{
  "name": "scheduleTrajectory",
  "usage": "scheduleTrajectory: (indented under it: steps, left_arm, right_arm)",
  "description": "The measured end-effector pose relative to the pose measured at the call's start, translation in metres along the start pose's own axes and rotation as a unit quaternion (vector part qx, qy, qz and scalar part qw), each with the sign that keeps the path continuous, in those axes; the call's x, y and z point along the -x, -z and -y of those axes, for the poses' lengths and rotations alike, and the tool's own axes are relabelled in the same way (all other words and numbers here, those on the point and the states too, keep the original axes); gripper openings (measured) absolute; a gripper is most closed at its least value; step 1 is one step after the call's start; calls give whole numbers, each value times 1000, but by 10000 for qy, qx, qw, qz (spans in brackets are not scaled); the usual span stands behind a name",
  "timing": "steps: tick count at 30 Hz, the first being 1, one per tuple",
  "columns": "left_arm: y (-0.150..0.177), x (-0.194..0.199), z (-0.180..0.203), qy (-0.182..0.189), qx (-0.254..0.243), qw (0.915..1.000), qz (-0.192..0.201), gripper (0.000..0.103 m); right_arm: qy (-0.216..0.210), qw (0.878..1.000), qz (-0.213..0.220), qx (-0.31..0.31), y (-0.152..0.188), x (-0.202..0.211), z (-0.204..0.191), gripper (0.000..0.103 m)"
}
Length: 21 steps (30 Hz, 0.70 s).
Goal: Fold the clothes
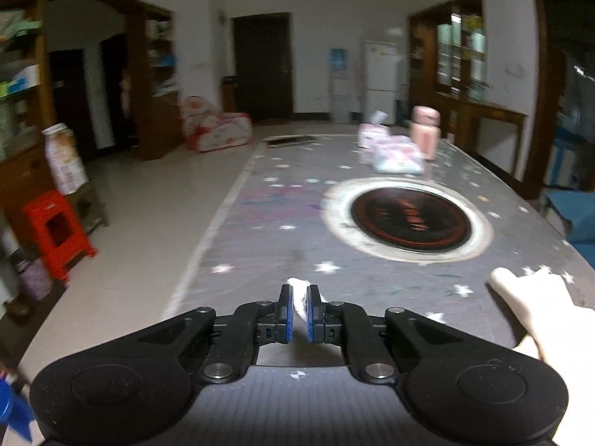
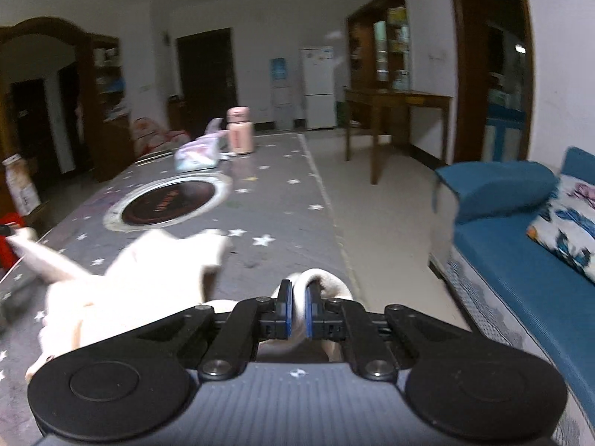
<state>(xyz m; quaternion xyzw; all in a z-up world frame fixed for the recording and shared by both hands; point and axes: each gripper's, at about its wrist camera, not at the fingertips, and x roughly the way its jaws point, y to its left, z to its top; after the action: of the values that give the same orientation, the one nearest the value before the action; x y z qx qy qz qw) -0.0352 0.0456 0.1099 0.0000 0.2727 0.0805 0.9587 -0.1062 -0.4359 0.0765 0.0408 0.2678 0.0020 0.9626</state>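
Observation:
A cream-white garment [image 2: 148, 275] lies rumpled on the grey star-patterned table [image 2: 275, 193], stretching left from the right wrist view's centre. My right gripper [image 2: 298, 291] is shut on a rolled edge of that garment near the table's right side. In the left wrist view my left gripper [image 1: 300, 295] is shut on a small white tip of cloth [image 1: 299, 286], over the table [image 1: 282, 200]. More of the cream garment [image 1: 535, 304] shows at that view's right edge. Both views are blurred.
A round dark hotplate [image 1: 411, 219] is sunk in the table's middle. Beyond it lie pastel tissue packs [image 1: 394, 152] and a pink flask [image 1: 424, 132]. A red stool [image 1: 55, 234] stands on the floor to the left; a blue sofa [image 2: 520, 252] and wooden side table [image 2: 398, 111] are right.

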Motion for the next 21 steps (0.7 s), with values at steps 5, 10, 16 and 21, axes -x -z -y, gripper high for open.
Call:
scheduleTrajectory:
  steps: [5, 10, 16, 21]
  left_arm:
    - [18, 35, -55, -545, 198, 9980, -250, 7]
    - [44, 36, -82, -806, 66, 9923, -939, 10]
    - [44, 36, -84, -766, 51, 9919, -1014, 18]
    - [31, 36, -68, -624, -59, 9957, -677, 38]
  right_arm:
    - [166, 9995, -237, -100, 18, -10, 8, 6]
    - [13, 9967, -815, -46, 34, -24, 6, 13]
    - [-139, 9968, -771, 135, 16, -5, 0, 17]
    - [-386, 9953, -711, 531, -11, -5, -15, 17]
